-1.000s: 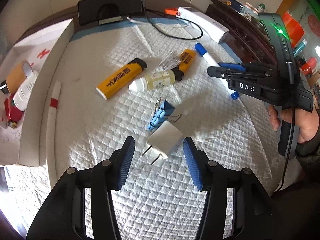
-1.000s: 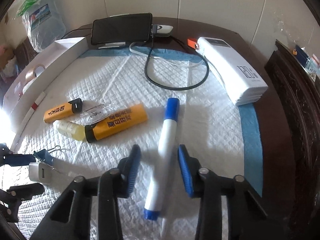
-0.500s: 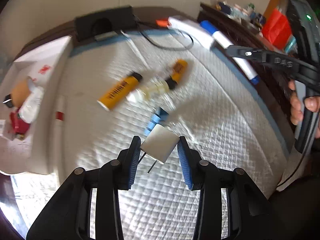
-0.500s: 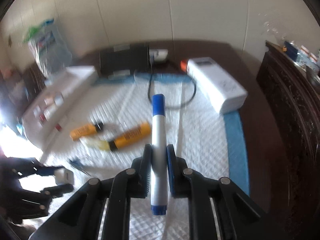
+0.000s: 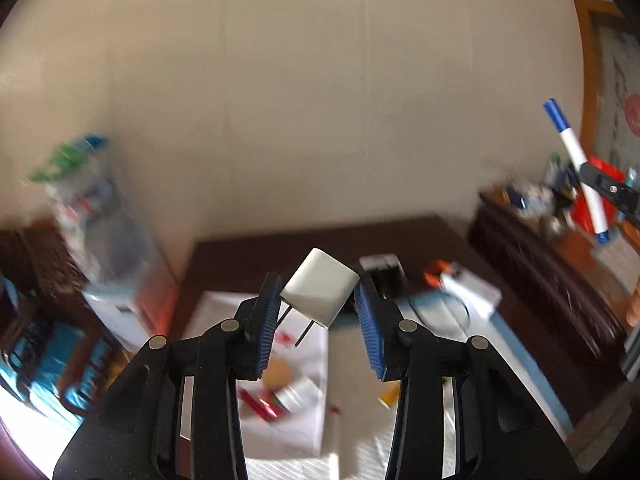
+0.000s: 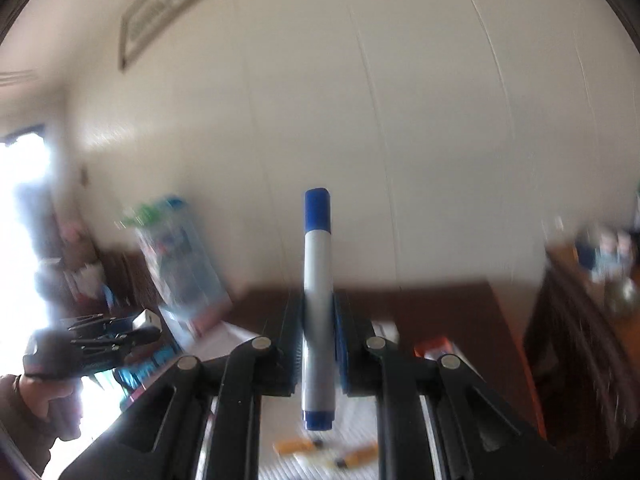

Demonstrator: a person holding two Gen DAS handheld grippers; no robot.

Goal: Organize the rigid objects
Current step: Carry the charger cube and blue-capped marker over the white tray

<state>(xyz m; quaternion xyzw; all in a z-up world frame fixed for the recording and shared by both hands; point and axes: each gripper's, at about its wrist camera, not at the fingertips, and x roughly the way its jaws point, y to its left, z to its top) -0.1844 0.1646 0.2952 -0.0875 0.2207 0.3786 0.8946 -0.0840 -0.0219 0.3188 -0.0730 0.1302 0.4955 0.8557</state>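
My left gripper (image 5: 316, 300) is shut on a white plug adapter (image 5: 319, 289), held tilted in the air with its two prongs pointing down-left. My right gripper (image 6: 317, 332) is shut on a white marker with blue cap (image 6: 318, 280), held upright, cap up. In the left wrist view the marker (image 5: 578, 164) and right gripper show high at the far right. In the right wrist view the left gripper (image 6: 120, 332) with the adapter shows at the left. Both views are tilted up at the wall and blurred.
A white open box (image 5: 288, 364) with tape and small items lies below the left gripper. Orange lighters (image 6: 296, 446) lie on the white quilted pad. A white device (image 5: 472, 288), a dark wooden table (image 5: 400, 236) and a dark cabinet (image 5: 560, 280) are behind.
Both grippers closed on their objects and lifted them off the pad. The views swung upward toward the wall. The adapter and marker now hang in the air.
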